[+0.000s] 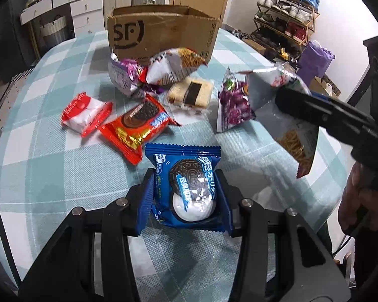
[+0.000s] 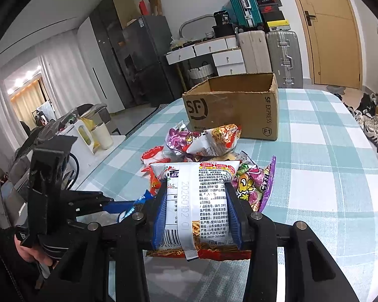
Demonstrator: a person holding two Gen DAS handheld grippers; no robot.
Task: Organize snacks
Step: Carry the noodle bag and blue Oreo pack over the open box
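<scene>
My left gripper (image 1: 186, 175) is shut on a blue cookie packet (image 1: 189, 191), its pads pressing both sides just above the checked tablecloth (image 1: 50, 166). The right gripper (image 2: 196, 188) is shut on a white noodle-snack packet (image 2: 199, 201), held upright off the table. In the left wrist view that packet (image 1: 289, 118) hangs at the right. An open cardboard box (image 1: 161, 32) stands at the far side of the table. In front of it lie loose snacks: a red cookie packet (image 1: 138, 125), a red-and-white packet (image 1: 85, 113), a purple packet (image 1: 234, 105) and a seaweed rice cracker (image 1: 191, 93).
Two more packets, purple (image 1: 123, 75) and noodle (image 1: 174, 68), lean against the box front. A shoe rack (image 1: 284, 15) stands beyond the table's right side; suitcases (image 2: 282, 55) and drawers (image 2: 214, 55) are behind the box. A person's hand (image 1: 360, 201) grips the right tool.
</scene>
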